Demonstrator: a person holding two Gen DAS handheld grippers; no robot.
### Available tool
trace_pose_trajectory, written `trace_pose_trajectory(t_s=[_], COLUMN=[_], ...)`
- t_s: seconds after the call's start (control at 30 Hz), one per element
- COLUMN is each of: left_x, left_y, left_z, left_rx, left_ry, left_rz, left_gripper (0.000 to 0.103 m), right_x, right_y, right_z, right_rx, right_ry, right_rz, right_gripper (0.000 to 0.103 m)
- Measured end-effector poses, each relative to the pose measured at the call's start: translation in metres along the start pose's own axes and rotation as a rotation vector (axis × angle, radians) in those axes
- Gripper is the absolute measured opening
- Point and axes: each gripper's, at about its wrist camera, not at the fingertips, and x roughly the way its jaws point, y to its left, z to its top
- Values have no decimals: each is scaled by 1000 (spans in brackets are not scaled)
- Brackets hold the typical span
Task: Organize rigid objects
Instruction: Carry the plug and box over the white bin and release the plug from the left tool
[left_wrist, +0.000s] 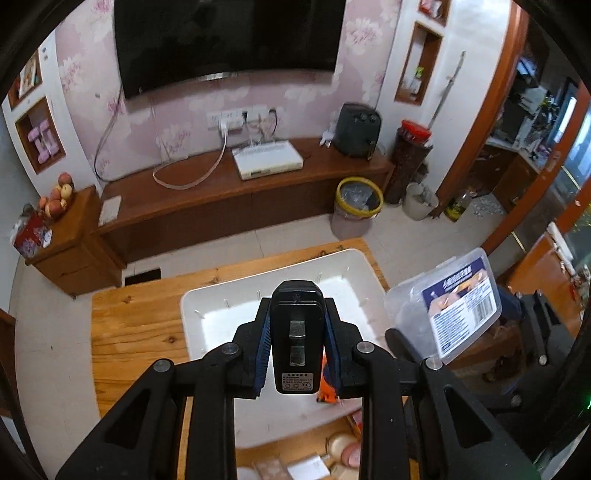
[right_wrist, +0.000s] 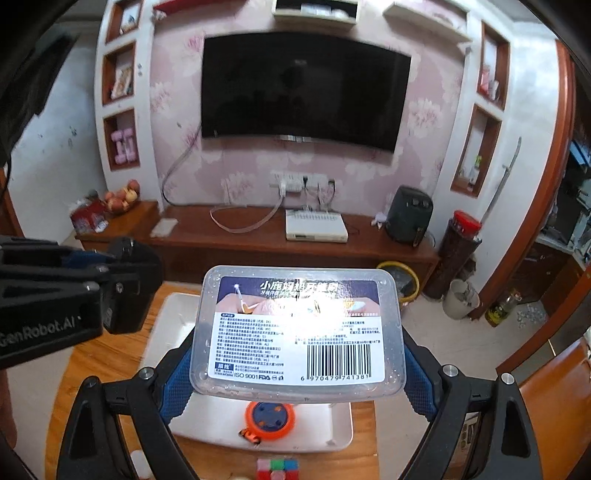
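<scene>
My left gripper (left_wrist: 295, 314) is shut on a black plug adapter (left_wrist: 295, 339) and holds it above the white tray (left_wrist: 207, 302) on the wooden table. My right gripper (right_wrist: 297, 369) is shut on a clear plastic box (right_wrist: 297, 332) with a blue and white label, held above the same tray (right_wrist: 162, 332). That box also shows at the right of the left wrist view (left_wrist: 454, 306). An orange round tape measure (right_wrist: 269, 419) lies in the tray under the box. The left gripper with the adapter (right_wrist: 125, 291) shows at the left of the right wrist view.
A colour cube (right_wrist: 277, 469) lies on the wooden table (right_wrist: 103, 362) in front of the tray. Small packets and a white item (left_wrist: 310, 465) lie at the table's near edge. Beyond stand a TV cabinet (left_wrist: 229, 199), a yellow-rimmed bin (left_wrist: 356, 206) and a side cabinet with fruit (left_wrist: 59, 199).
</scene>
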Motion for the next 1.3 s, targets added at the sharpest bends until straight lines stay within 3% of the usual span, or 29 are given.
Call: trace_pose_trajectory(t_s=[0.2,0.4,0.6,0.8,0.87,0.93,1.0,1.1,1.3], left_x=[85,145,185,201,202,199,195,191,173], left_y=[-3,7,14,14,12,10,8,8,4], left_z=[-3,-15,-25,-32,-34,-33,-31,-30,-29], left_rx=[5,-15,-54,-59,-57,-52,-49,-43,-17], left_ry=[126,233,316,370,384,378,356,339,307], left_rz=[87,83,78,86,83,92,98,97,82], left_gripper=[27,27,27,29,41,76,92,92,92], right_x=[80,137,178,197,199,197,193,184,173], right_y=[1,10,11,2,0,1,2,6,5], right_z=[-23,-58,-79,-90,-93,-93,-92,-88,-89], right_rx=[-12,-30,-7,67,80,83,86,50,48], right_ry=[142,282,404,490,500,500,485,445,427], right_rz=[23,71,129,206,226,242,280,238,241], right_gripper=[93,93,93,94,94,96,103,103,103])
